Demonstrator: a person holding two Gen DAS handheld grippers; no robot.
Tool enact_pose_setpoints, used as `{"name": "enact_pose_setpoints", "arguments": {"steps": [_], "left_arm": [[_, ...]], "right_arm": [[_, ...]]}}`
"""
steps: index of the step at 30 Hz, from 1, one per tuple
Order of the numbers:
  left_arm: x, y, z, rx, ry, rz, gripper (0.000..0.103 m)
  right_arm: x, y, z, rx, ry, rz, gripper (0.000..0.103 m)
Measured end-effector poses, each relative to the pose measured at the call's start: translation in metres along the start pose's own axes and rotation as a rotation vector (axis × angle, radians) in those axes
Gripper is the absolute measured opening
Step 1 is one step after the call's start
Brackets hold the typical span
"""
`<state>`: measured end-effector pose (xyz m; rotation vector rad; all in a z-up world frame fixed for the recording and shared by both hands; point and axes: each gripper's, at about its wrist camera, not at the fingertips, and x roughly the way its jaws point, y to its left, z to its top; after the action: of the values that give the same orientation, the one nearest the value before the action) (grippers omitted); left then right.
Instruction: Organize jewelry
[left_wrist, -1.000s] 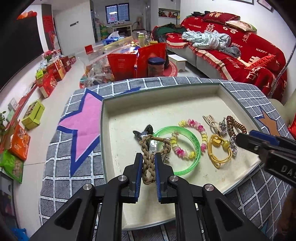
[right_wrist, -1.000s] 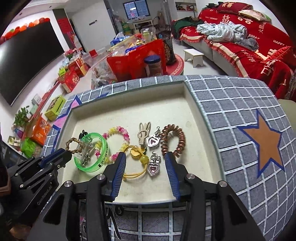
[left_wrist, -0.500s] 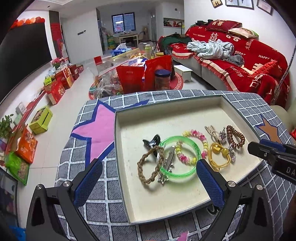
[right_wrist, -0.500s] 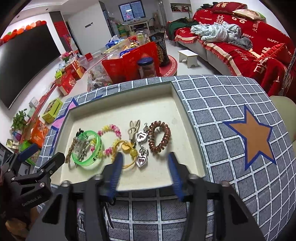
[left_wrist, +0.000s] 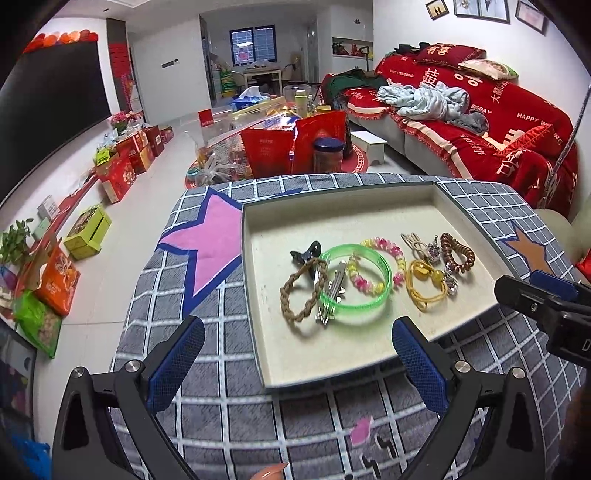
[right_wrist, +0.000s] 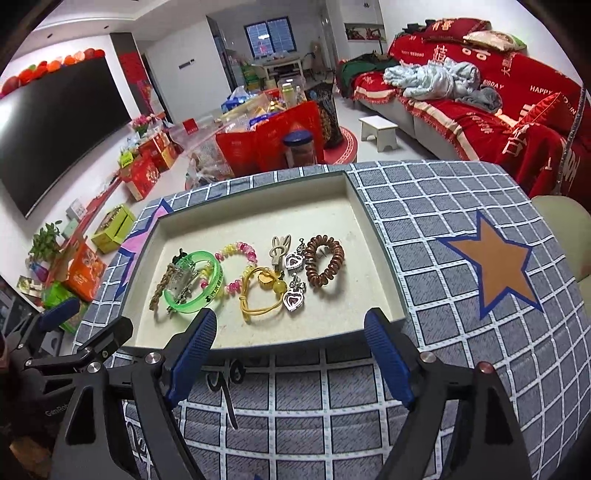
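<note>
Nearest me, my left gripper hangs above the checked cloth at the tray's near edge, jaws spread wide, nothing between them. My right gripper sits the same way just right of it, wide apart and empty (its neighbour's fingertip shows at the left of its view).

Inside the tray everything lies in a loose row. Leftmost is the braided band, touching the green bangle, with a silver clip lying across the bangle's rim and a black clip just behind the band. Right of that comes the bead bracelet, overlapping the bangle, then the yellow tie, heart pendants, a rabbit clip and the coil tie farthest right.

My worry is the left cluster: since band, bangle and silver clip are touching, I'd guess closing on one drags its neighbours. The pendants look small and flat, so my pads could slide off them.
</note>
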<state>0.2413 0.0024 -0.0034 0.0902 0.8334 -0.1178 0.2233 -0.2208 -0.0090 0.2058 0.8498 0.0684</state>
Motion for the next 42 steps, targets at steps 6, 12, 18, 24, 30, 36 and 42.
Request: {"name": "enact_pose_setpoints", "arguments": {"steps": [6, 12, 18, 24, 30, 36, 42], "left_arm": [[-0.021, -0.002, -0.016, -0.019, -0.047, 0.032, 0.103], [-0.038, -0.008, -0.031, -0.02, -0.09, 0.058, 0.103], [-0.045, -0.011, -0.044, -0.041, -0.093, 0.077, 0.103], [-0.052, -0.012, -0.055, -0.068, -0.104, 0.105, 0.103], [-0.056, -0.015, -0.07, -0.071, -0.107, 0.131, 0.103], [-0.057, -0.014, -0.078, -0.094, -0.095, 0.128, 0.103], [-0.06, -0.018, -0.078, -0.086, -0.101, 0.118, 0.103]], "right_arm": [[-0.018, 0.005, -0.015, -0.049, -0.078, -0.046, 0.086], [-0.034, 0.002, -0.032, -0.053, -0.138, -0.056, 0.086], [-0.043, -0.002, -0.043, -0.056, -0.145, -0.058, 0.086], [-0.047, 0.001, -0.059, -0.077, -0.15, -0.091, 0.086], [-0.051, 0.005, -0.07, -0.093, -0.165, -0.111, 0.086], [-0.054, 0.005, -0.072, -0.095, -0.173, -0.124, 0.086], [-0.058, 0.007, -0.074, -0.105, -0.185, -0.129, 0.086]]}}
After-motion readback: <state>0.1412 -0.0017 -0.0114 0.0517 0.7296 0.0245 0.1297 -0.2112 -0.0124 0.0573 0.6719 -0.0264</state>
